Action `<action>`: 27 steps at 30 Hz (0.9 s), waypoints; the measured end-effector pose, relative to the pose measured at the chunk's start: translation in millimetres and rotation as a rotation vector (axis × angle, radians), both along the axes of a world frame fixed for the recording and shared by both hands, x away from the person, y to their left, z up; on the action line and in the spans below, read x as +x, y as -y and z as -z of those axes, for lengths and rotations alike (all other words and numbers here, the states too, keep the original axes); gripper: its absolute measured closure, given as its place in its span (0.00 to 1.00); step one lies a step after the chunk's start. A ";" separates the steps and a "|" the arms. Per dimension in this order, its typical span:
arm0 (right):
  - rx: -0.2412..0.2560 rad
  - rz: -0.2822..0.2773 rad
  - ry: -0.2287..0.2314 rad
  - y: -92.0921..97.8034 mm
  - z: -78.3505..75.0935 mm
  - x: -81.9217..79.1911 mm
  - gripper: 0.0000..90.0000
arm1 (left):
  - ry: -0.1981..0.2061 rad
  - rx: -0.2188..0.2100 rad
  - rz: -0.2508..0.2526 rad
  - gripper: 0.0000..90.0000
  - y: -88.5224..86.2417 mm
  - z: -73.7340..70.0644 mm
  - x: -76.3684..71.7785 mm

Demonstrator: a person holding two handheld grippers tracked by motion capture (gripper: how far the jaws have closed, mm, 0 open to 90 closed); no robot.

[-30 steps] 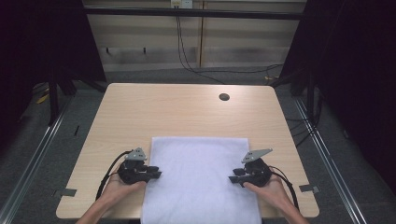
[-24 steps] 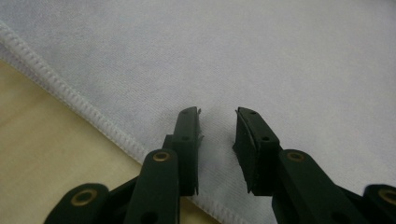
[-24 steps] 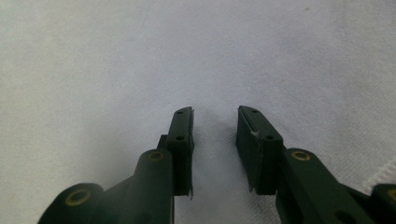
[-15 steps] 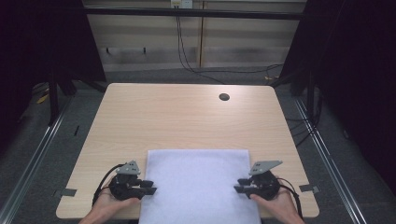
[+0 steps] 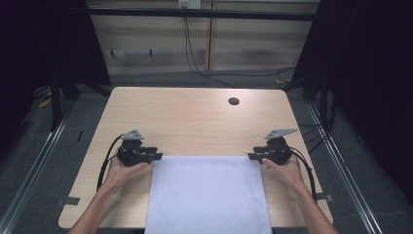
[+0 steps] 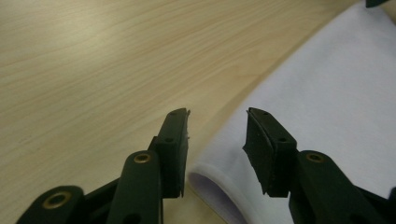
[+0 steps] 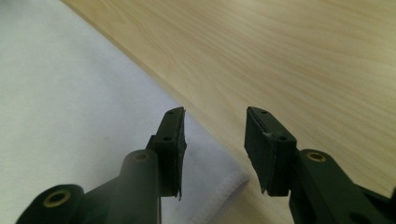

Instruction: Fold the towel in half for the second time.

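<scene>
A white cloth (image 5: 209,195) lies flat on the near half of the wooden table (image 5: 195,117), and its near end hangs over the front edge. My left gripper (image 5: 157,157) is at the cloth's far left corner and my right gripper (image 5: 251,156) at its far right corner. In the left gripper view the left gripper (image 6: 217,113) is open, with the cloth (image 6: 327,84) and its rolled corner lying low between the jaws. In the right gripper view the right gripper (image 7: 215,112) is also open over the hemmed corner of the cloth (image 7: 70,93). Neither pair of jaws pinches the fabric.
A small round dark hole (image 5: 234,101) sits in the tabletop at the far right. Bare wood stretches beyond the cloth. Metal rails and dark floor flank the table, and cables hang down the back wall.
The cloth has slid toward the near edge of the table. Both grippers first drew back toward the person, then came forward to the cloth's far corners.
</scene>
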State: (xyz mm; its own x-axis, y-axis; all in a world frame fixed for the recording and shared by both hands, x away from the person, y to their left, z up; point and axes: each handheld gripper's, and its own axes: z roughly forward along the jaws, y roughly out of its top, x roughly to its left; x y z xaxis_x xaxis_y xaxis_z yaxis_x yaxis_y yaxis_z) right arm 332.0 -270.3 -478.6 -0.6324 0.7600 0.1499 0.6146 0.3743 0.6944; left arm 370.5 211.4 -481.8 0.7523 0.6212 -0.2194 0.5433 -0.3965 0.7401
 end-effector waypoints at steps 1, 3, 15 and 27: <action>0.009 -0.007 -0.001 0.8 1.9 0.1 0.63 | -0.006 -0.002 -0.007 0.62 -0.2 2.0 1.2; -0.009 0.000 0.017 4.0 5.3 -1.0 0.61 | -0.015 0.007 -0.006 0.60 0.6 6.4 0.1; -0.049 -0.048 -0.014 5.4 20.1 -1.7 0.67 | -0.024 0.069 0.023 0.58 3.0 19.1 0.2; -0.049 -0.071 -0.043 -0.3 16.8 -9.2 0.94 | -0.069 0.029 0.093 0.93 -6.0 19.5 -16.7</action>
State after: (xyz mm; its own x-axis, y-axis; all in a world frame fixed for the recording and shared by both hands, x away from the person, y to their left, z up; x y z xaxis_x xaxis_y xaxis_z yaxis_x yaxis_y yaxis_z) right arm 322.8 -270.0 -495.4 -0.6790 0.7203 0.1420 0.6140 0.4510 0.6478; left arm 353.8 217.4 -501.2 0.7905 0.5564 -0.2560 0.5527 -0.4680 0.6895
